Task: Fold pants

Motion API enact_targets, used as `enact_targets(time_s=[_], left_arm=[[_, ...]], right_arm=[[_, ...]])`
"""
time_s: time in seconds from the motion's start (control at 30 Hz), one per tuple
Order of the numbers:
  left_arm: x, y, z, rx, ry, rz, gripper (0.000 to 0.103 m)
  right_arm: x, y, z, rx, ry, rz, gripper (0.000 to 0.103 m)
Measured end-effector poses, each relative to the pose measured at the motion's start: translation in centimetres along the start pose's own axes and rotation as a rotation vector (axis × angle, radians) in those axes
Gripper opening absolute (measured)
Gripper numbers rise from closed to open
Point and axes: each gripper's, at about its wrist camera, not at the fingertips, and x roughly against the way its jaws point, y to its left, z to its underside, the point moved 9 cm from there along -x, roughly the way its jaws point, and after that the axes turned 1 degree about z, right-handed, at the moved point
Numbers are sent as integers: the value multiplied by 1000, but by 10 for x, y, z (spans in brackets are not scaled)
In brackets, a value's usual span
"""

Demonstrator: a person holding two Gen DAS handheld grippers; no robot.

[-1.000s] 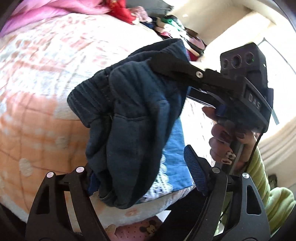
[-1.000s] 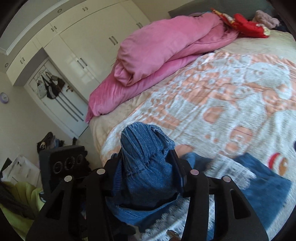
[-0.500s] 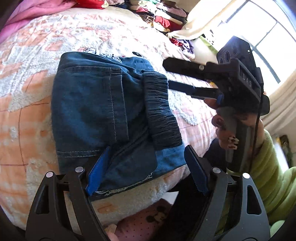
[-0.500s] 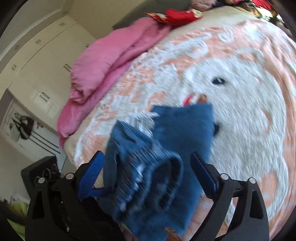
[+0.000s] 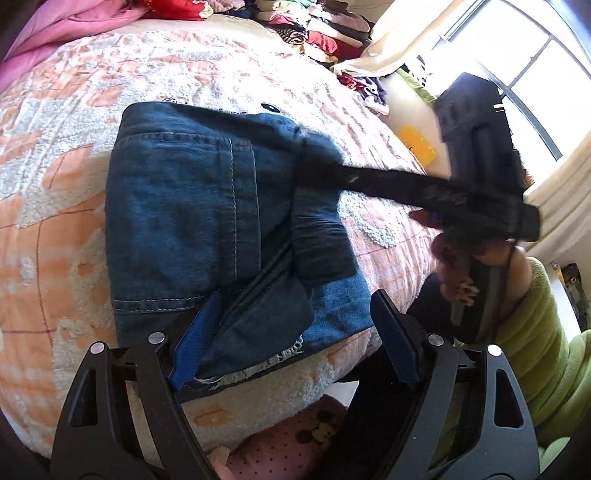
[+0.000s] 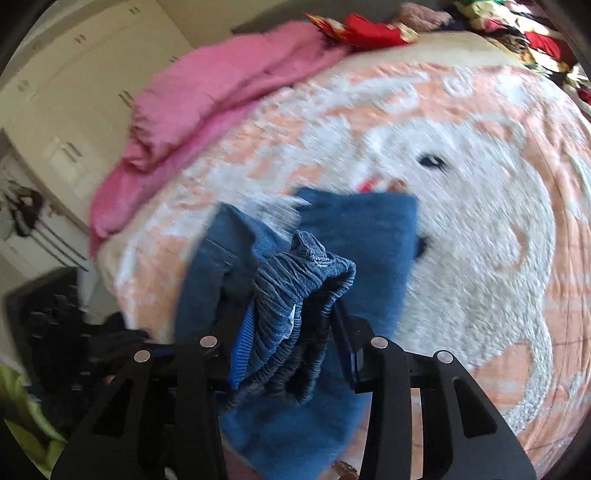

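The folded denim pants [image 5: 207, 229] lay near the front edge of the bed, on a fleecy peach-and-white blanket [image 5: 66, 206] with a cartoon face woven into it. Seen from the left wrist, a back pocket faced up and the dark ribbed waistband [image 5: 317, 229] ran down the right side of the bundle, with a lighter blue layer showing beneath at the near corner.

The left claw [image 5: 291, 343] stood with its jaws wide apart, gripping nothing; its left blue pad [image 5: 195, 339] sat against the near edge of the denim, the other clear of the cloth off the bed's edge.

The right claw [image 6: 291, 350] was clamped on the gathered elastic waistband [image 6: 299, 295], which bunched up between its pads above the flatter blue layers of the pants [image 6: 362, 236]. In the left view the right claw [image 5: 314, 173] reached across from the right, blurred, its tip at the waistband, with the person's hand [image 5: 454, 273] on the handle and a green sleeve [image 5: 535, 332] behind.

A pink duvet [image 6: 221, 92] was heaped at the far side of the bed, and a pile of clothes [image 5: 317, 26] lay beyond.
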Motion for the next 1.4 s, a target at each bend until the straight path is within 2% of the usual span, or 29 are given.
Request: enact_targets(time_s=[0.1, 0.17, 0.27, 0.37, 0.5, 0.63, 0.7, 0.83, 0.97, 1.2, 1.27, 1.33, 1.4], left_arm=[[-1, 0, 1, -3, 4, -12, 75], [1, -1, 0, -6, 2, -16, 75], [4, -2, -1, -5, -2, -22, 80], [6, -2, -1, -13, -7, -32, 82], [12, -2, -3, -22, -22, -45, 85], [23, -1, -6, -37, -49, -73, 93], [28, 0, -8, -41, -62, -87, 93], [39, 9, -12, -42, -90, -127, 93], [52, 29, -14, 0, -120, -152, 93], [73, 82, -21, 131, -167, -215, 93], [77, 91, -24, 143, -181, -229, 82], [79, 98, -27, 156, -186, -230, 50], [77, 100, -29, 166, -179, -213, 36]], right_arm=[[-8, -8, 5, -13, 9, 22, 47], [-2, -7, 4, -12, 2, 27, 60], [15, -5, -1, 11, -40, 50, 70], [29, -5, -4, 11, -74, 64, 78], [49, -9, -1, -1, -106, 81, 81], [63, -3, 3, 13, -123, 91, 81], [68, 0, 7, 20, -128, 99, 88], [76, 4, 16, 26, -132, 102, 88], [80, 10, 28, 26, -122, 106, 89], [65, 38, 61, 94, -43, 94, 89], [58, 51, 69, 116, -15, 62, 89], [50, 66, 76, 133, 8, 30, 89], [43, 81, 82, 156, 31, 5, 86]])
